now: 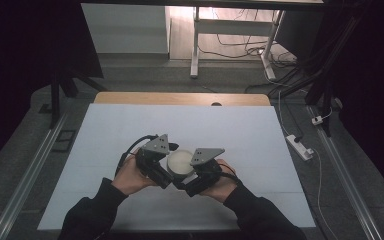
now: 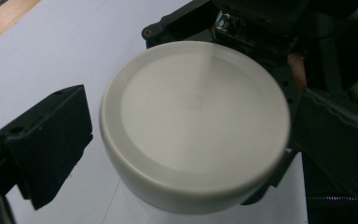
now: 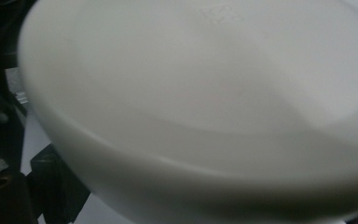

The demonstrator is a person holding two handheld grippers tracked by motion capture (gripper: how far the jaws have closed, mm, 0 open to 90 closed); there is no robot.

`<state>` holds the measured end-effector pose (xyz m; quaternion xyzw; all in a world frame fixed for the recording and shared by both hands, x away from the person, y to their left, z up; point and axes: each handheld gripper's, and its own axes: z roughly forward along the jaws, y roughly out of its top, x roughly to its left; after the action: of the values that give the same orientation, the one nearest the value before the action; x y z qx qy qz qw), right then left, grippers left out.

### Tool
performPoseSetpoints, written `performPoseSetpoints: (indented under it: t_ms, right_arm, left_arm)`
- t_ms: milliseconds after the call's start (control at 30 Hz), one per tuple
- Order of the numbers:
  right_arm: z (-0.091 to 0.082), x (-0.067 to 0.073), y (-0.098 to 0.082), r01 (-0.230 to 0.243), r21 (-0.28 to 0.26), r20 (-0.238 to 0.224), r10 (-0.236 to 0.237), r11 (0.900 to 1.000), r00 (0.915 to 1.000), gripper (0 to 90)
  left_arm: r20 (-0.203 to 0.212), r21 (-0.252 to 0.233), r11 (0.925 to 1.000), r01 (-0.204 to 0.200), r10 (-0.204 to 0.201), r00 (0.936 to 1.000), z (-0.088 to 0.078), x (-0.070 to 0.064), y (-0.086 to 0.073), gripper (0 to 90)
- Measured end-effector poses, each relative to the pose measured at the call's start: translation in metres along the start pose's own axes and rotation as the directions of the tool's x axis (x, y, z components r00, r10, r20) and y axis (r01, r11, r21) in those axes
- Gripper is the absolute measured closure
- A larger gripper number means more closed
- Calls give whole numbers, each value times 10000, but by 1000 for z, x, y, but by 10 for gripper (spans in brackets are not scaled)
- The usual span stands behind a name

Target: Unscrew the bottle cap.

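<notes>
- On the left of the high view, the person's left hand (image 1: 129,176) holds the left gripper (image 1: 156,161), which points toward the middle of the table (image 1: 130,130).
- In the left gripper view its jaws stand spread: one black jaw sits at the left with a clear strip of table between it and the white round container (image 2: 193,123), the other at the right close against the container's far side. Whether that right jaw touches it cannot be told.
- One white round container (image 1: 180,161) sits between the two grippers, over the near middle of the white table surface. Its flat, pale top faces up, with a faint embossed mark near the centre.
- On the right, the person's right hand (image 1: 224,180) holds the right gripper (image 1: 198,172), just beside the container.
- In the right gripper view the container (image 3: 205,112) is very close and blurred. A black jaw shows at the lower left beneath its rim; I cannot tell how far these jaws are parted or whether they pinch it.
- Count: one container, two grippers, two hands, one table.
</notes>
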<state>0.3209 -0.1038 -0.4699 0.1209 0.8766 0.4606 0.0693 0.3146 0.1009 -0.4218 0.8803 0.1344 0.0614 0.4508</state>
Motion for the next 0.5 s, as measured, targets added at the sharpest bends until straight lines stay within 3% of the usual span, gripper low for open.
performPoseSetpoints:
  t_ms: [67, 167, 267, 400, 467, 500]
  right_arm:
    - [0, 1, 1, 48, -38, -72, -48, 10000, 10000, 67]
    - [-1, 5, 3, 165, -127, -334, -169, 9998, 9993, 67]
    - [-2, 6, 4, 250, -186, -395, -258, 9995, 9989, 67]
    - [-2, 5, 4, 142, -177, -327, -148, 9997, 9994, 67]
    - [-2, 3, 3, 61, -64, -34, -61, 10000, 10000, 67]
    - [-2, 3, 3, 61, -64, -34, -61, 10000, 10000, 67]
  left_arm:
    - [414, -155, 9998, -89, 95, 9991, 0, 1, -1, 1]
    - [650, -155, 9991, -395, 404, 9971, 0, 0, -2, 35]
    - [609, -320, 9982, -506, 525, 9968, 0, -1, -3, 73]
    - [365, -346, 9991, -226, 238, 9991, 1, -1, -3, 75]
    - [-17, -286, 9995, 136, -136, 9999, 5, -2, -1, 76]
    - [-17, -286, 9995, 136, -136, 9999, 5, -2, -1, 76]
